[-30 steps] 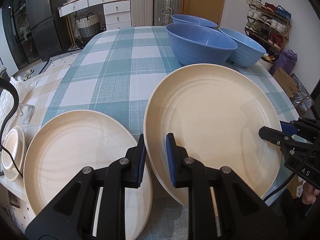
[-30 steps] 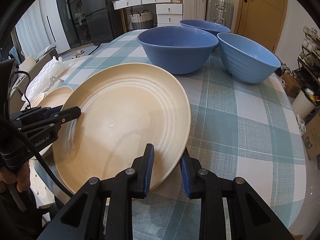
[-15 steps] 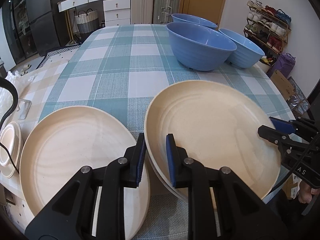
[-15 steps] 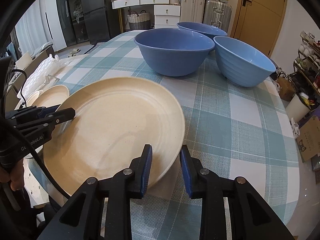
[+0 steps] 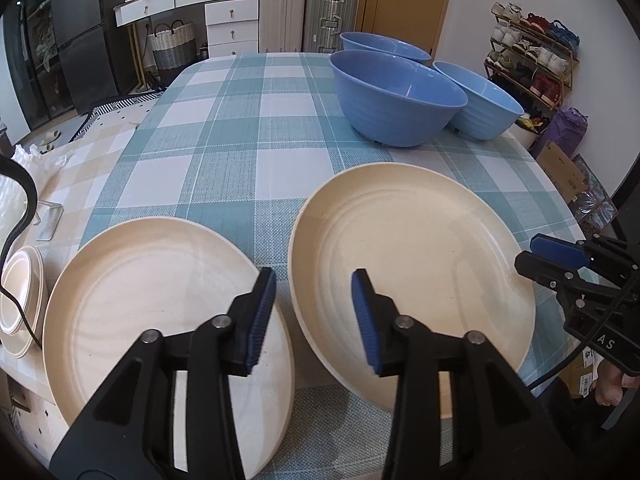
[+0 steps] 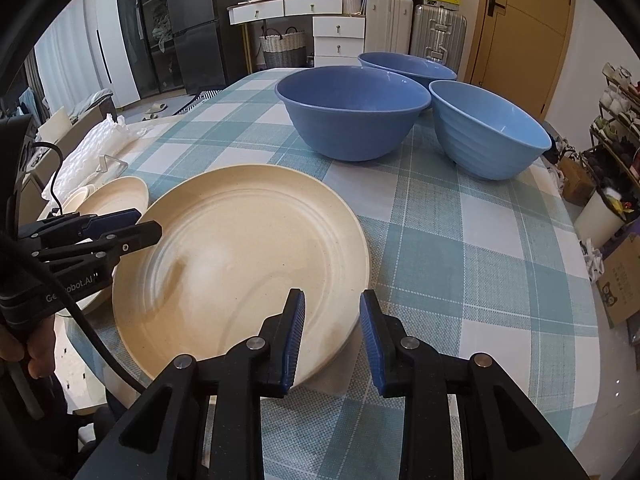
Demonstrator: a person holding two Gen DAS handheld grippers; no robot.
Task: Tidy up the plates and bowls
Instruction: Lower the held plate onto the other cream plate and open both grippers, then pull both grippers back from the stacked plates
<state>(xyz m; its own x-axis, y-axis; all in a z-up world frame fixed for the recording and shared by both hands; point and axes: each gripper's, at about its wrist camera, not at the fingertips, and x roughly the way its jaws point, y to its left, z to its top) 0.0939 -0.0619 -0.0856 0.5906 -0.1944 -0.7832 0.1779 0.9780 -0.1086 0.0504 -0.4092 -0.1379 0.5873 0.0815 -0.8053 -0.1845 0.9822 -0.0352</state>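
Note:
A large cream plate [image 5: 416,256] lies flat on the checked tablecloth [image 5: 248,152] near the front edge. My left gripper [image 5: 314,320] straddles its left rim with the jaws opening, and the pads stand clear of the rim. My right gripper [image 6: 332,340] is shut on the plate's right rim [image 6: 240,256]. It also shows at the right of the left wrist view [image 5: 527,251]. A second cream plate [image 5: 160,312] lies to the left, overhanging the table edge. Three blue bowls [image 5: 400,96] [image 5: 480,104] [image 5: 380,44] stand at the far right.
A small stack of cream dishes [image 5: 20,308] sits on a lower surface at the far left, with a black cable [image 5: 20,184] across it. A shoe rack [image 5: 532,48] and boxes stand to the right of the table. Drawers and suitcases line the back wall.
The large plate has come down from a tilt to lie flat on the cloth. My left gripper's jaws have spread away from its rim. The right gripper keeps its hold.

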